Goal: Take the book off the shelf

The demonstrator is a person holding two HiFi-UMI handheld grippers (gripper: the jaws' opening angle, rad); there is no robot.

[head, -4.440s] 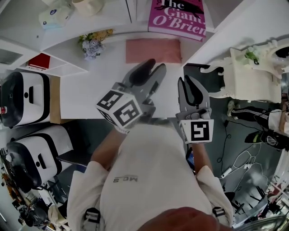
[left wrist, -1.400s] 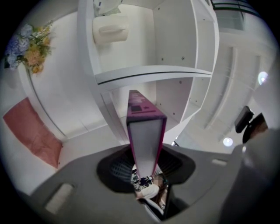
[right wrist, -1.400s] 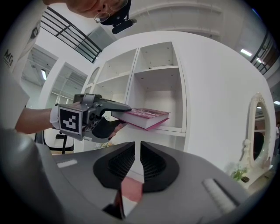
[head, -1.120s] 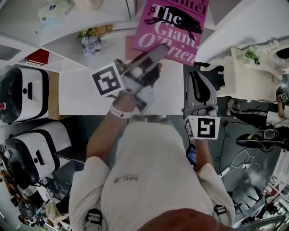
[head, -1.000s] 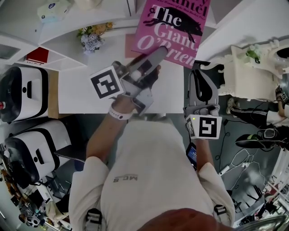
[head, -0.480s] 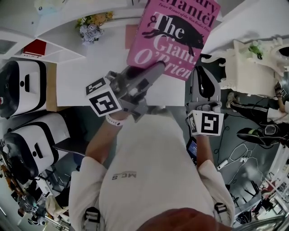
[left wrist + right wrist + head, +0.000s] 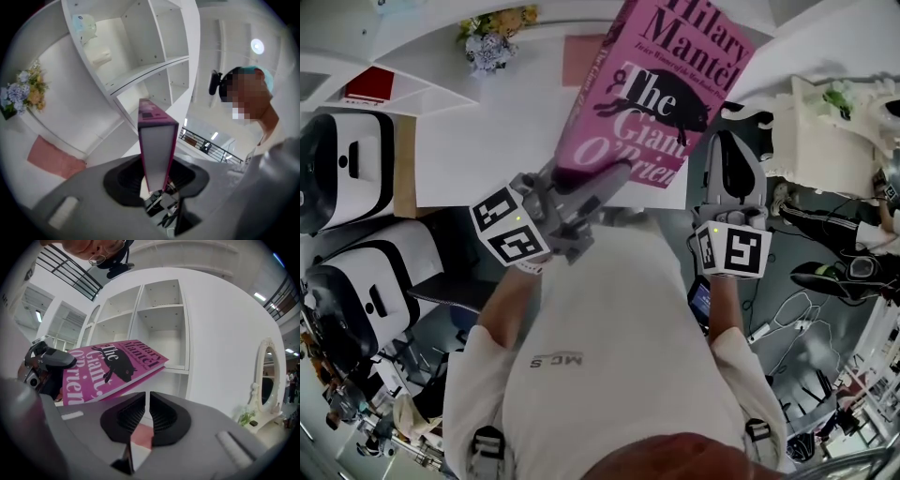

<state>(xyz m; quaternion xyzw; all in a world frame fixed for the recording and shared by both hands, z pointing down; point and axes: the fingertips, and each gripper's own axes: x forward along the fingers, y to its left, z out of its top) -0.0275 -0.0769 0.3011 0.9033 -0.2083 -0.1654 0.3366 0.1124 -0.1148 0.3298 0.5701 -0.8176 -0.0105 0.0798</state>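
Now the left tool (image 7: 614, 173) clamps the book (image 7: 670, 89), clear of the shelf (image 7: 159, 305); the right tool (image 7: 733, 150) is closed, empty. Next, likely: lower it onto the bench (image 7: 487, 141).

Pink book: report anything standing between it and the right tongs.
Nothing visible does. The right tongs hang empty beside the pink book, with only open air between them; the left tongs grip its near end.
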